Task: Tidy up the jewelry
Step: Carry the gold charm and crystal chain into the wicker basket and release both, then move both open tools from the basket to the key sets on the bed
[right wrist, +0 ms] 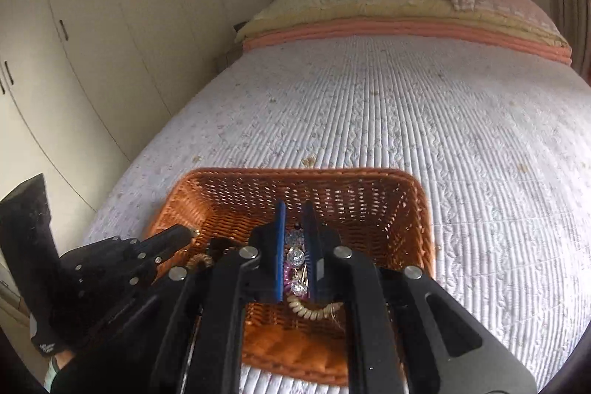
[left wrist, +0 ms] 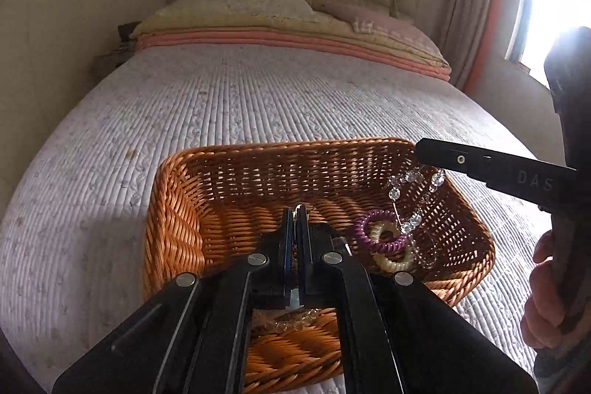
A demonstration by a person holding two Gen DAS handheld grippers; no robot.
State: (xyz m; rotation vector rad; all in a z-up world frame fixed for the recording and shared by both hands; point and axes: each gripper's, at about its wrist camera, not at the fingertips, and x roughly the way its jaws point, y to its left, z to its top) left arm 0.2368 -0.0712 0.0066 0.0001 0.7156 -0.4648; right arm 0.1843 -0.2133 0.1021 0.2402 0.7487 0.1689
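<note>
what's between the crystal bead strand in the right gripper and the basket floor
The crystal bead strand hangs from the right gripper inside the wicker basket. Directly below lie the purple coil hair tie and cream coil hair tie.

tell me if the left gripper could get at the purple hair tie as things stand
Probably not right away. The left gripper looks shut on something small, and the crystal strand hanging from the right gripper dangles over the purple hair tie in the basket.
</note>
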